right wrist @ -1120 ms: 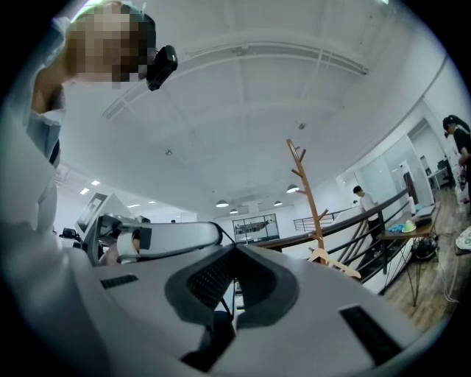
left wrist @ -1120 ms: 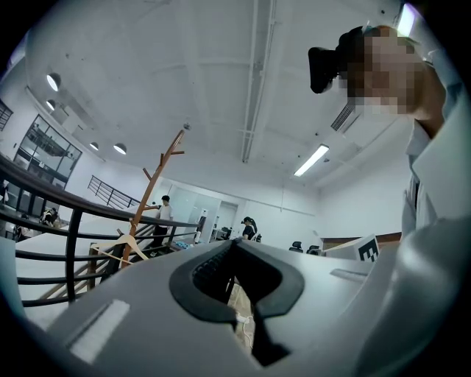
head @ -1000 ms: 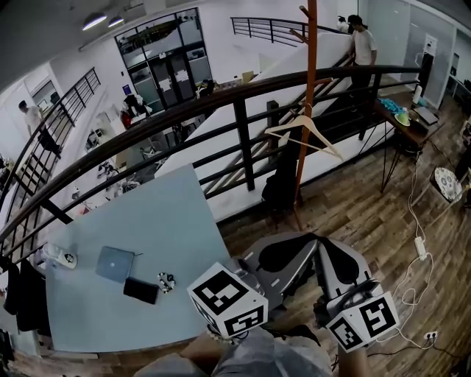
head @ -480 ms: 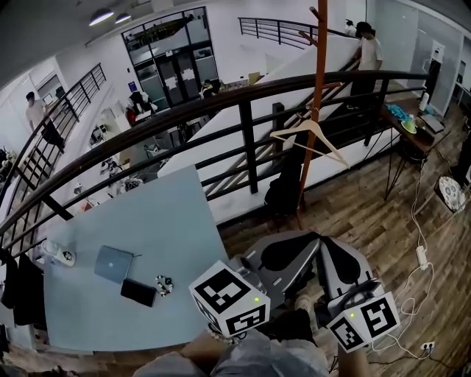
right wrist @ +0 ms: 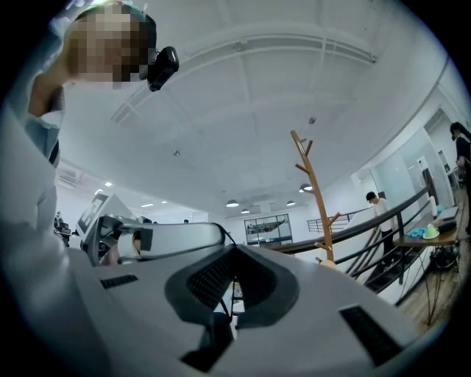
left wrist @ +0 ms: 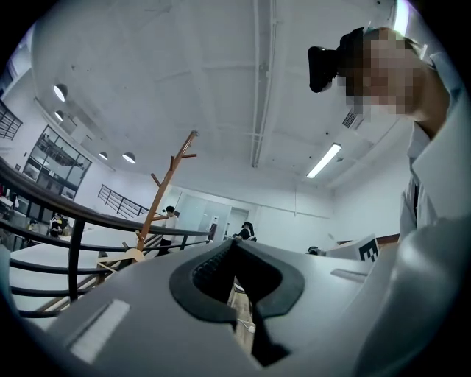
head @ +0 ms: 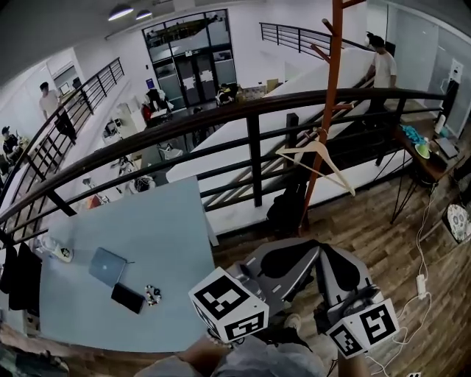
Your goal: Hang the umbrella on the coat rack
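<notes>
While left gripper [left wrist: 234, 243] and right gripper [right wrist: 234, 250] hover, jaws pressed together, empty: umbrella unseen, pickup pending; coat rack [head: 329, 110] ahead.

Cool, even light falls from ceiling lamps [head: 121, 12] and a bright strip light [left wrist: 324, 160]; shadows are soft. Fisheye bending bows the coat rack [head: 329, 88] and railing [head: 255, 154], and black corners frame both gripper views.
</notes>
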A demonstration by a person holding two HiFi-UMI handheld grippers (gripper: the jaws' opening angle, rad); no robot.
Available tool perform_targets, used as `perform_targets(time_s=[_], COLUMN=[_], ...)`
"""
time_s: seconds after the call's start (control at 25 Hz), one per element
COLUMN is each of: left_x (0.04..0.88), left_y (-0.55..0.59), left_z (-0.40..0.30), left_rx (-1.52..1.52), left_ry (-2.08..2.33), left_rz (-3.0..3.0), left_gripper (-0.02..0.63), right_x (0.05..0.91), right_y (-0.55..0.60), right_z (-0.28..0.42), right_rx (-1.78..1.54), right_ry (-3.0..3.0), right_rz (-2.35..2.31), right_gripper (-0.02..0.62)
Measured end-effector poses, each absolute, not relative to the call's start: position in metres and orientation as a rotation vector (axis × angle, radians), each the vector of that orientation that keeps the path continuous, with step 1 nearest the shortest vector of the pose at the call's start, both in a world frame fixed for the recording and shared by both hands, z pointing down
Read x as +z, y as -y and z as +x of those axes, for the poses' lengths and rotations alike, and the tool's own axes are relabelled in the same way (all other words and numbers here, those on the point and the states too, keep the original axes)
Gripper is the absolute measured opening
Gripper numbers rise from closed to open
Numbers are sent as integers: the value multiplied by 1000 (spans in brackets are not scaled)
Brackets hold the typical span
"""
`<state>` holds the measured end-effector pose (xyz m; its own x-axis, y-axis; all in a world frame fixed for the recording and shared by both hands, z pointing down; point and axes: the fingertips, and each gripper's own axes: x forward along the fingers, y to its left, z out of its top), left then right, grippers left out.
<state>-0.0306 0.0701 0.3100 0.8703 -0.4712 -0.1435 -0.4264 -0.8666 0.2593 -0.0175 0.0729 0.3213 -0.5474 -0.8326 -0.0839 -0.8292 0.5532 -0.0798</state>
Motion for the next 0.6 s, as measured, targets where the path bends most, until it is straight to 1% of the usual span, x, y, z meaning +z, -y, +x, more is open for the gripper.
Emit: perform_targets(time_s=[0.6], left_x=[286], left_y=[15], left_z=[50], left_rx=[-328], left_ry=[843], left_rz=[2823], left_gripper=[3], right_x=[295], right_y=[12], right_z=[64], right_rx=[23], right_ry=[-2755], right_rz=[-1276], right_gripper=[-2])
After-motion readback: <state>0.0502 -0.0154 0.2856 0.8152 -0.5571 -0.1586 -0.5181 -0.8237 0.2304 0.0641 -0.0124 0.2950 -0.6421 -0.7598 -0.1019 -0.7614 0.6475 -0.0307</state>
